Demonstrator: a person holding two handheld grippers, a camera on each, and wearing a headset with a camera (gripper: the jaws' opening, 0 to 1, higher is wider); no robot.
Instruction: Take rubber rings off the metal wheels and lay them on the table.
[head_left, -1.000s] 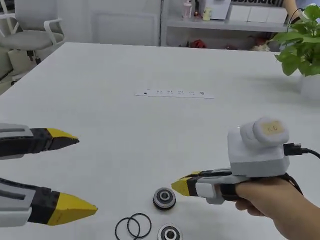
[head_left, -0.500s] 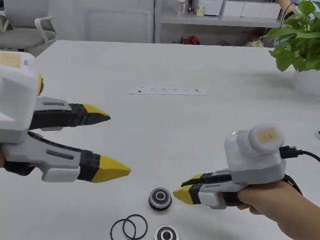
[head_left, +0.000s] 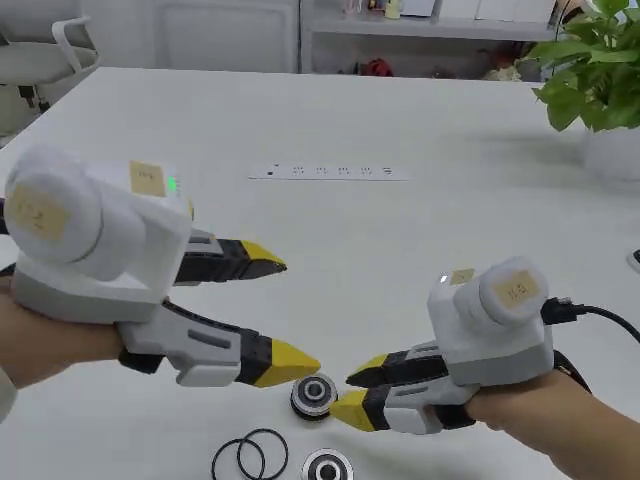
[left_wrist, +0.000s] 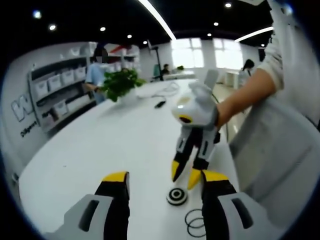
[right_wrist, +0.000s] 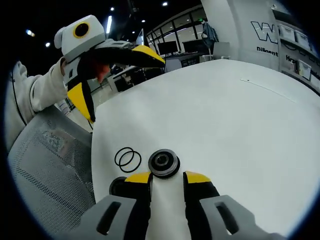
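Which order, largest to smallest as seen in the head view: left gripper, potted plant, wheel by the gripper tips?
Largest: left gripper
Next: potted plant
Smallest: wheel
The gripper's nearness to the camera inflates it; the plant is cropped.

Nearer wheel (head_left: 327, 467) (bottom edge) half cropped

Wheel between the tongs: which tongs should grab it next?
Probably the right tongs: their tips sit right beside the wheel, pointing at it. The left tongs are open wide, with only one tip near it.
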